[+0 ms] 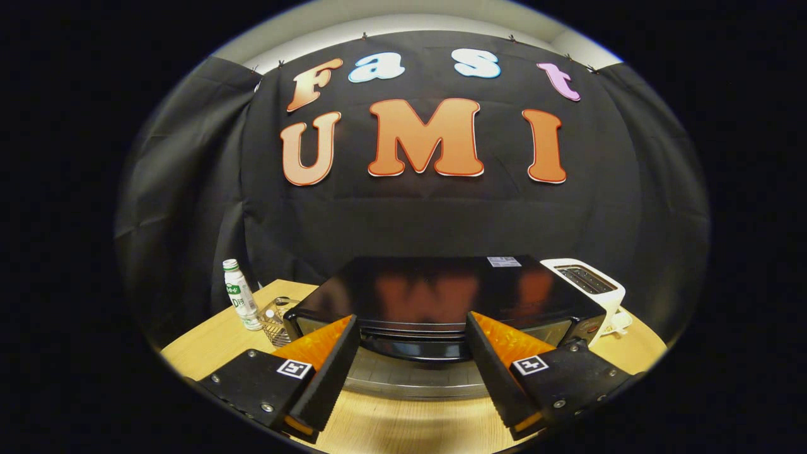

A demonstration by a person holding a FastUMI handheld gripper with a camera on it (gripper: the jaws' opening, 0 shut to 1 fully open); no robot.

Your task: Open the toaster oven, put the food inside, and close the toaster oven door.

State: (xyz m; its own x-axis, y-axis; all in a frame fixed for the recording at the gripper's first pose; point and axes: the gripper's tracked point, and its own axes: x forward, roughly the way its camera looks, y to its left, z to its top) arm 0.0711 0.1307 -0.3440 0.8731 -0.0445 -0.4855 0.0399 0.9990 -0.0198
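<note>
Staged recording booth: black cloth wall point(410, 214) behind a wooden table point(208, 343); toaster oven point(441, 296) at 12 o'clock.

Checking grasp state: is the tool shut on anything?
No. The tool is open, its fingers spread apart, just short of the toaster oven.

Toaster oven point(441, 287): top panel is glossy black, mirror-smooth, and carries reflections; a paper-looking label sits near its rear edge. Its lowered door point(410, 378) shows a dull metallic sheen. Counter point(214, 343): pale wood with visible grain, smooth satin finish. Bottle point(240, 294): white plastic, slight gloss, with printed wrap. Wire basket point(277, 325): thin bright metal. Toaster point(589, 284): white plastic shell, smooth and semi-gloss, metal slot. Booth wall: matt black cloth, creased. Tongs point(413, 331), spread apart: ribbed inner faces, matt housings with metal screws.
</note>
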